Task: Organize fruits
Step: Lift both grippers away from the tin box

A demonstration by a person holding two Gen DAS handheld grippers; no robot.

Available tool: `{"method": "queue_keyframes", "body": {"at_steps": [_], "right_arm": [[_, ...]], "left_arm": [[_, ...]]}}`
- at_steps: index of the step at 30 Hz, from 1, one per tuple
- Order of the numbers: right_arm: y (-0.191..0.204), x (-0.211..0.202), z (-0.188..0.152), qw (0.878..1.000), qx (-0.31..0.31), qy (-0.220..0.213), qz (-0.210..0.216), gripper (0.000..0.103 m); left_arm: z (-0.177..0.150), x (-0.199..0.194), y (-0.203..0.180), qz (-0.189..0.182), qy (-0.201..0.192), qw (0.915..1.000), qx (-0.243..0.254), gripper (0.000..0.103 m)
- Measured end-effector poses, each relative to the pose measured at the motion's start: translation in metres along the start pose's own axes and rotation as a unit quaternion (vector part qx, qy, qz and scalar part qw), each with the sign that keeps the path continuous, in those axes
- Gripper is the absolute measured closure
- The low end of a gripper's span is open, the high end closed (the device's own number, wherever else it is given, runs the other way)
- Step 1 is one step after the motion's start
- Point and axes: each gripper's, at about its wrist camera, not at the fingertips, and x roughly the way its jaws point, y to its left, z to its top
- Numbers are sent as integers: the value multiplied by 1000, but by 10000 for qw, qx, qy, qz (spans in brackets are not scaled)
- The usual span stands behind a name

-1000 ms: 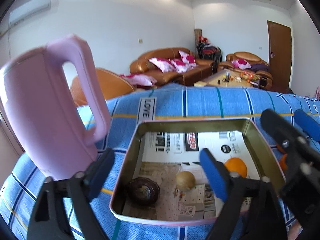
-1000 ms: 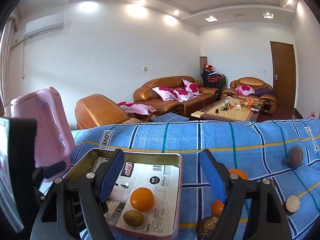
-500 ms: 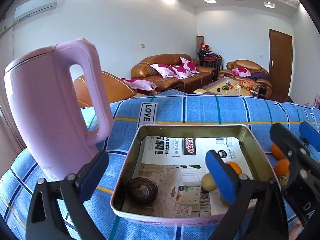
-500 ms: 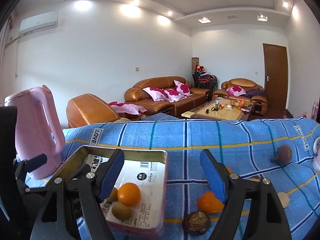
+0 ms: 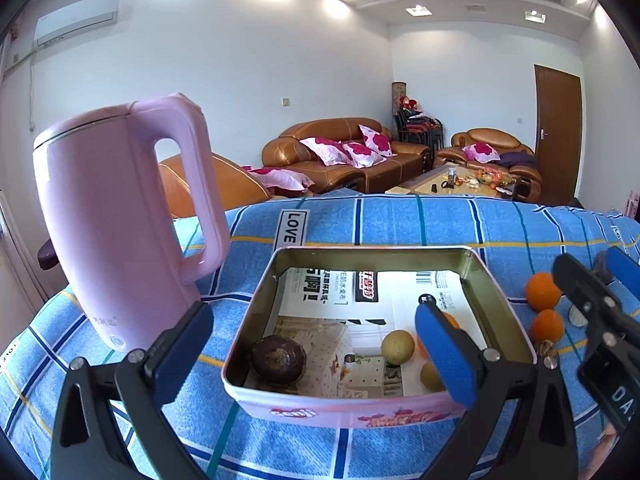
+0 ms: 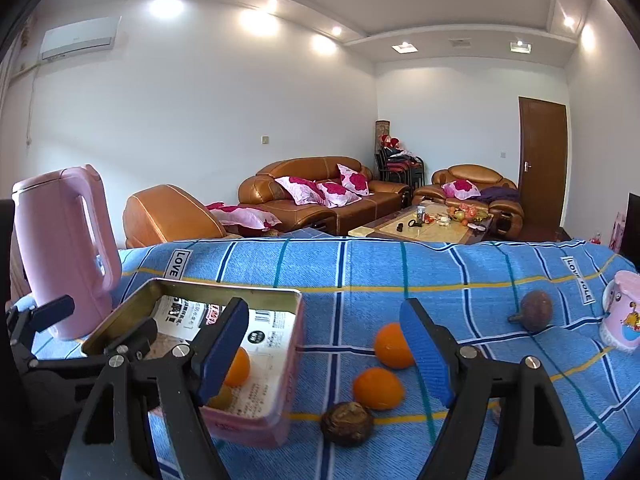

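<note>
We hold a gripper in each hand over a table under a blue striped cloth.

At far left stands one pink kettle, upright, just beside the tin.

Next comes one shallow metal tin, lined with printed paper. Our left gripper hovers at its near edge; its jaws are opening, with nothing pressed between them. Inside the tin we count four fruits: one dark brown round fruit at the near left, two pale yellow-green fruits toward the near right, and one orange half hidden behind a pad.

Right of the tin, loose on the cloth, our right gripper hangs released and empty above the fruit. Here we count two oranges, near each other, one rough brown fruit nearest us, and one purplish-brown fruit with a stem farther right. A pale small thing shows behind the right pad; we cannot tell what it is.

At far right stands one pink cup.

We judge the oranges light, firm and round, apt to roll; their skin gives a little. Best to close the pads across the widest middle, gently. The brown fruits look harder and rougher, so less slippery.
</note>
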Motion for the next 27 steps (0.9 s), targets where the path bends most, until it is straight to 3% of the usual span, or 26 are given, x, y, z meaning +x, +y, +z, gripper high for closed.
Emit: {"method": "queue_keyframes", "body": {"at_steps": [17, 27], "right_arm": [[-58, -31, -7, 9997, -73, 43, -227, 24], [-104, -44, -12, 9987, 131, 174, -467, 24]], "left_arm": [[-12, -19, -12, 167, 216, 9996, -38, 0], [-18, -32, -43, -75, 365, 9990, 240, 0]]}}
